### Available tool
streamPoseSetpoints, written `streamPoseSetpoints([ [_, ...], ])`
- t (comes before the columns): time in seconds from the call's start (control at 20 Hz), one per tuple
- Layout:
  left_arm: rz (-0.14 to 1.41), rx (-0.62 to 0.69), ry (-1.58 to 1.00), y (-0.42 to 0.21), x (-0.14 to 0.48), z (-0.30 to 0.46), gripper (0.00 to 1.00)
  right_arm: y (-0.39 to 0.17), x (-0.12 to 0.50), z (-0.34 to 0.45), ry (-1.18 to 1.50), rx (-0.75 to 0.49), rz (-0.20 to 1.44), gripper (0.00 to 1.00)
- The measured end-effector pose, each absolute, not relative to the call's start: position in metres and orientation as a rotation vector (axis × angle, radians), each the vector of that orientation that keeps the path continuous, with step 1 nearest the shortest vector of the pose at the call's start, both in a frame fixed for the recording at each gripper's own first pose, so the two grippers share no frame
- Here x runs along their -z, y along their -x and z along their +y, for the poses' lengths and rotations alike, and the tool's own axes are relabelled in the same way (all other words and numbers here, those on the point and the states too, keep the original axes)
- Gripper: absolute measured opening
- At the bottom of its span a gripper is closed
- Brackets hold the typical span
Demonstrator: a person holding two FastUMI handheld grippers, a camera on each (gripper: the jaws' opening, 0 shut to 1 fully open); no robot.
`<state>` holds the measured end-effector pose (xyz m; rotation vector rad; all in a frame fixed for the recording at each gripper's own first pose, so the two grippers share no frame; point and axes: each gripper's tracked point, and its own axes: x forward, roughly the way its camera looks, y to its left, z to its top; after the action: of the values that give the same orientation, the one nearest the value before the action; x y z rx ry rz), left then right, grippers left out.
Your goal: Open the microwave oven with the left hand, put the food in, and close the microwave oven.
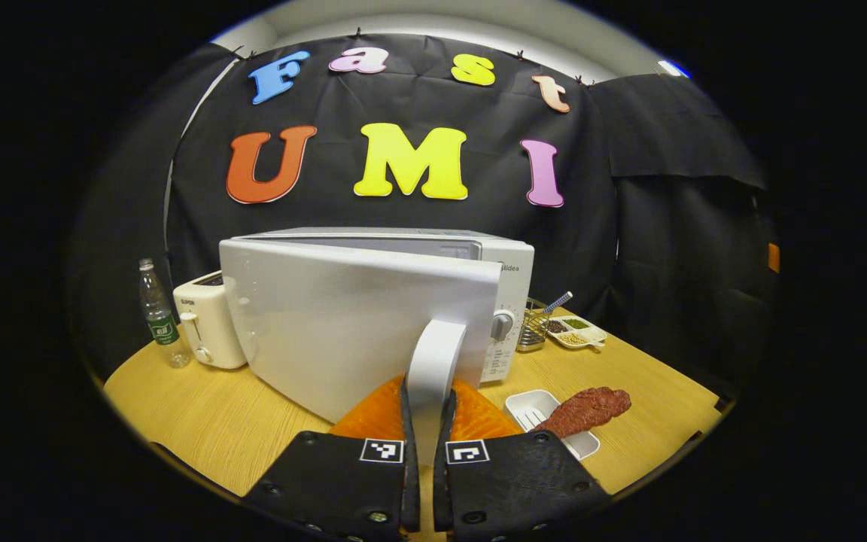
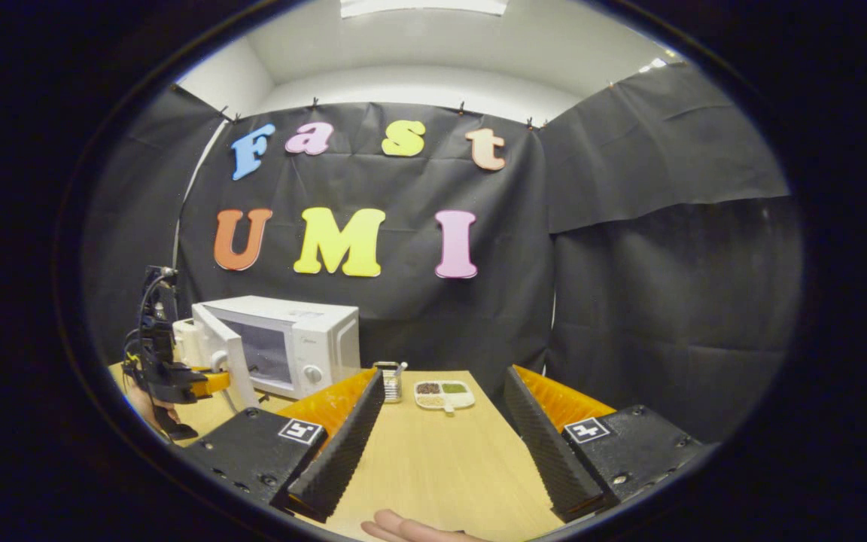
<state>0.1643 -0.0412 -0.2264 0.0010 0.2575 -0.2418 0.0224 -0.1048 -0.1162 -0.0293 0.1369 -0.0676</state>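
left gripper (image 1: pixel 429 421) lower centre of left gripper view, pinching the microwave (image 1: pixel 512 263) door handle (image 1: pixel 433 361), door (image 1: pixel 351 324) standing partly open | food (image 1: pixel 584 410) lying on white tray (image 1: pixel 535 410) lower right | right gripper (image 2: pixel 441 444) hovering spread wide above table (image 2: pixel 433 459), bottom of right gripper view

a: what kind of place is this?
b: a staged recording booth, not a real kitchen. black cloth wall (image 2: pixel 614 248) encloses one wooden table (image 1: pixel 200 414) carrying a microwave oven (image 1: pixel 373 316), toaster (image 1: pixel 208 320), water bottle (image 1: pixel 159 316).
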Motion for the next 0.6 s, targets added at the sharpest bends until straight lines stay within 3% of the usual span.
streamPoseSetpoints([
  [0.05, 0.257, 0.247, 0.002, -0.151, 0.225, -0.032, 0.06, -0.021, 0.117, -0.101, 0.036, 0.064, 0.138, 0.93],
  [0.1, 0.252, 0.243, -0.007, -0.141, 0.222, -0.022, 0.11, -0.019, 0.117, -0.095, 0.043, 0.058, 0.14, 1.0],
  [0.15, 0.233, 0.243, -0.019, -0.134, 0.219, -0.011, 0.1, -0.016, 0.117, -0.088, 0.051, 0.051, 0.14, 0.93],
  [0.2, 0.234, 0.234, -0.029, -0.125, 0.22, 0.003, 0.14, -0.015, 0.116, -0.082, 0.058, 0.045, 0.14, 1.0],
  [0.25, 0.24, 0.224, -0.033, -0.114, 0.22, 0.018, 0.2, -0.014, 0.116, -0.077, 0.063, 0.04, 0.141, 0.92],
  [0.3, 0.232, 0.201, -0.038, -0.105, 0.215, 0.035, 0.24, -0.013, 0.116, -0.072, 0.068, 0.033, 0.142, 0.93],
  [0.35, 0.222, 0.183, -0.044, -0.097, 0.21, 0.053, 0.34, -0.014, 0.117, -0.065, 0.07, 0.026, 0.142, 0.93],
  [0.4, 0.214, 0.167, -0.048, -0.088, 0.206, 0.068, 0.49, -0.014, 0.118, -0.059, 0.072, 0.02, 0.144, 1.0],
  [0.45, 0.216, 0.136, -0.053, -0.078, 0.204, 0.085, 0.63, -0.014, 0.12, -0.053, 0.074, 0.013, 0.148, 1.0],
  [0.5, 0.215, 0.095, -0.057, -0.07, 0.2, 0.103, 0.76, -0.013, 0.123, -0.047, 0.076, 0.006, 0.154, 0.93],
  [0.6, 0.215, 0.046, -0.045, -0.053, 0.193, 0.129, 0.82, -0.016, 0.129, -0.033, 0.078, -0.014, 0.169, 0.93],
])
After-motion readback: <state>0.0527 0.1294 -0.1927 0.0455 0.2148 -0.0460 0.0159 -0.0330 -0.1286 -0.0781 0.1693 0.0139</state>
